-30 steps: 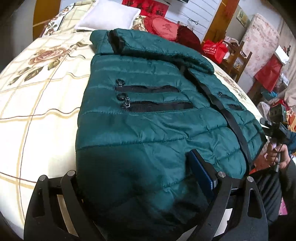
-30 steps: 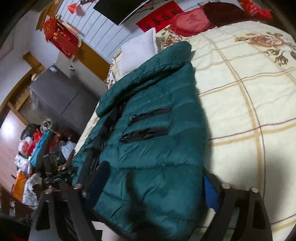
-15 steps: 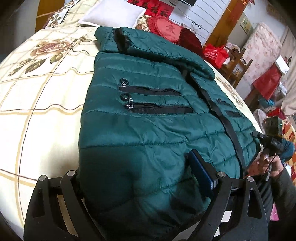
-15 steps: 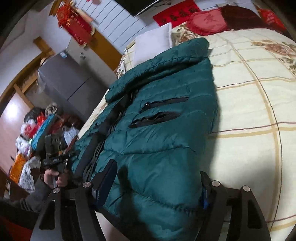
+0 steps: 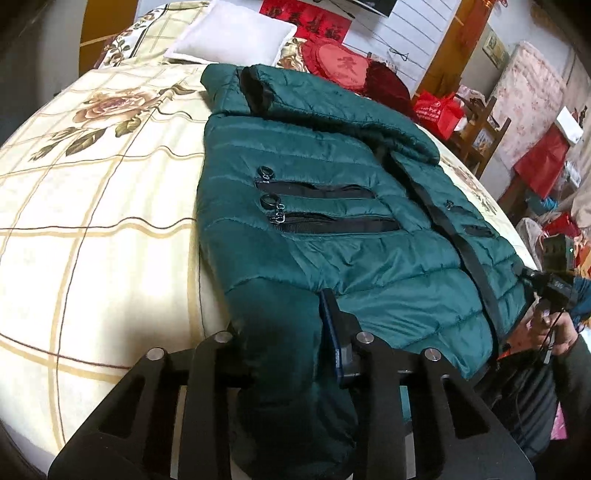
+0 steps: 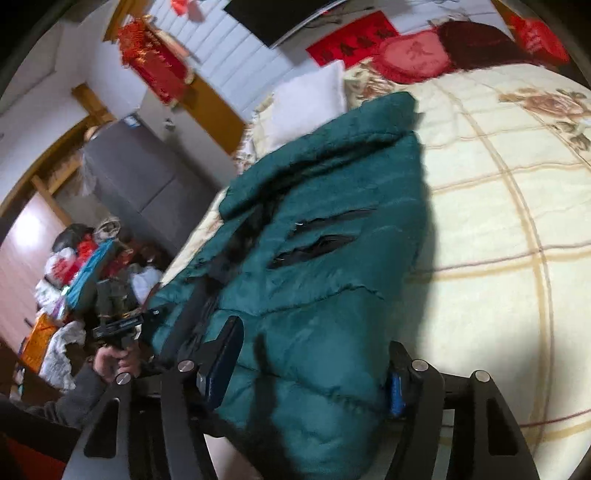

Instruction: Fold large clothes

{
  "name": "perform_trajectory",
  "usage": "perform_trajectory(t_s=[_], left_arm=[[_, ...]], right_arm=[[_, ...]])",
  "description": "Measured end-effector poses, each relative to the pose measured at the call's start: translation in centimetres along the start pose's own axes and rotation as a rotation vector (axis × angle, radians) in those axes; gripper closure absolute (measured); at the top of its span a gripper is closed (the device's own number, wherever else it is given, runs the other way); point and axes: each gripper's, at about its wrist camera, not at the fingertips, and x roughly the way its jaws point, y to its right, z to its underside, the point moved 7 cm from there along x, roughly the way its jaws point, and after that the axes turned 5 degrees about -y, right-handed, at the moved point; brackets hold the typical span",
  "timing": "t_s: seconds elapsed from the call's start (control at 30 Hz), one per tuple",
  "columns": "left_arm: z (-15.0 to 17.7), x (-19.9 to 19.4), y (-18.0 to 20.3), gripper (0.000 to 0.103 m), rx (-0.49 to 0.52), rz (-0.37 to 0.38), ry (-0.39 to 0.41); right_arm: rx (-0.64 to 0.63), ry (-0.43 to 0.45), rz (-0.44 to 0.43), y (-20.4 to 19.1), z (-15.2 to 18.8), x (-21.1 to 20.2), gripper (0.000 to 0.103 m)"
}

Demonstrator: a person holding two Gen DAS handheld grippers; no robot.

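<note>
The green puffer jacket point(image 5: 332, 229) lies flat on the floral bedspread point(image 5: 92, 206), collar toward the white pillow point(image 5: 229, 35). The left gripper point(image 5: 280, 332) is clenched on a bunched fold of the jacket's hem at the bedspread's near edge. The right gripper point(image 6: 314, 365) straddles the hem with its fingers spread wide, pads against the fabric on either side.

A dark green quilted jacket point(image 5: 332, 229) is spread front-up on the bed point(image 5: 92, 229), its hem nearest both cameras. Its collar is turned toward the pillows, two black zipped pockets are seen on one front panel, and a black zipper strip is run down the middle.
</note>
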Motion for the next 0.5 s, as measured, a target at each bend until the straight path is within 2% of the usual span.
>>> perform_trajectory(t_s=[0.1,0.13,0.17,0.23,0.3,0.5], left_arm=[[-0.2,0.1,0.0,0.072,-0.011,0.008,-0.007],[-0.2,0.0,0.1,0.074,-0.007,0.007,-0.007],[-0.3,-0.5,0.3,0.083,-0.001,0.003,0.001],[-0.6,-2.3,0.8,0.088,-0.003,0.017,0.043],[-0.7,-4.6,1.1,0.088,-0.015,0.045,0.078],[1.6,-8.0,1.6,0.088,0.010,0.057,0.077]], right_arm=[[-0.022,-0.004,0.024,-0.5,-0.4,0.1,0.044],[-0.039,-0.004,0.021,-0.9,-0.6,0.1,0.055],[-0.072,0.017,0.018,-1.7,-1.0,-0.3,0.061],[-0.116,0.092,-0.030,-3.5,-1.7,-2.2,0.078],[-0.123,0.156,-0.051,-4.7,-1.9,-4.0,0.083],[-0.123,0.232,0.027,-6.8,-0.1,-7.8,0.087]])
